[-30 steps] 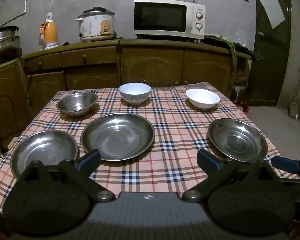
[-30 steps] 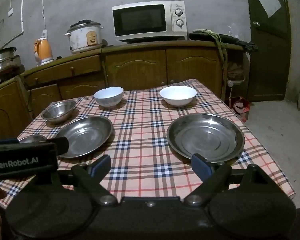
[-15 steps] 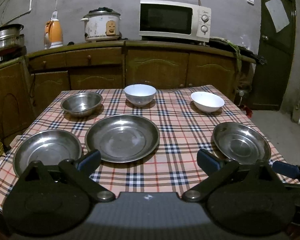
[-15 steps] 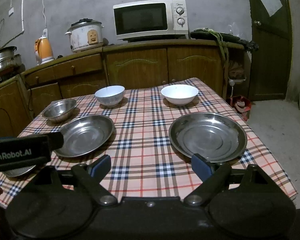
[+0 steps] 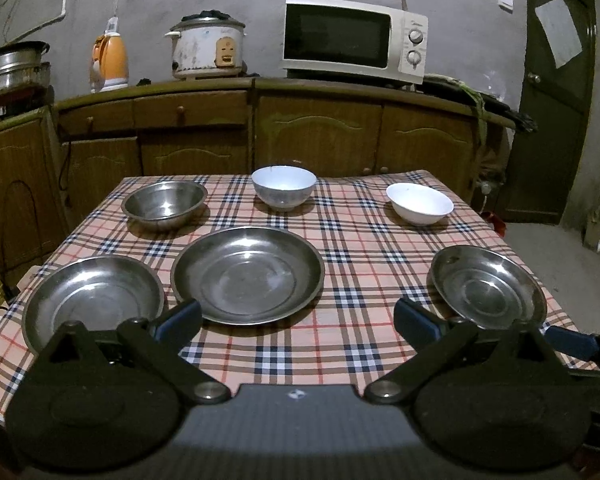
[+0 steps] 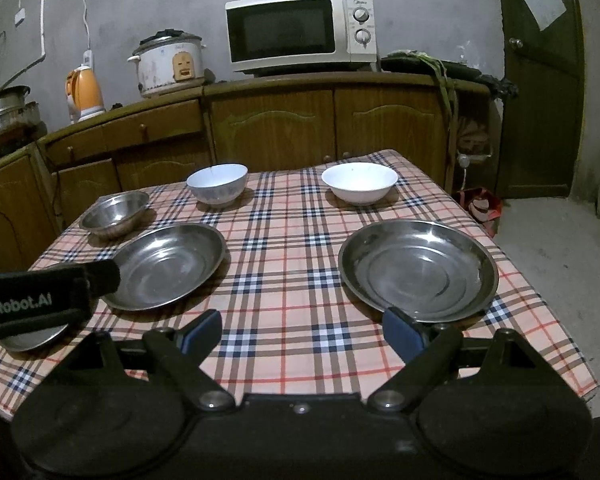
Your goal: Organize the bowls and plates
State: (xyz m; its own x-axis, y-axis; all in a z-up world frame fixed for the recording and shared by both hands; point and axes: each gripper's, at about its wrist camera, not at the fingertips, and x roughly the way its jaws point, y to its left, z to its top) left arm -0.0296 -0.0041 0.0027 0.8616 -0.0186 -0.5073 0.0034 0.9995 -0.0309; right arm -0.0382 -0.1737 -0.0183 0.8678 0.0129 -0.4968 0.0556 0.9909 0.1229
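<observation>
Shifting the view only slightly over the last second, not yet reaching: holding the left gripper and the right gripper back at the near edge of the checked table. Keeping both pairs of fingers spread wide, gripping nothing.

Leaving every dish unmoved, taking the large steel plate as the mark:
- smaller steel plate just beside it on the left
- third steel plate well apart on the right
- steel bowl behind and to the left
- patterned bowl directly behind
- white bowl behind and far to the right

Probably still settling on a first pick, so not yet starting any stacking. Likely needing plates gathered onto the large steel plate and the bowls nested.
</observation>
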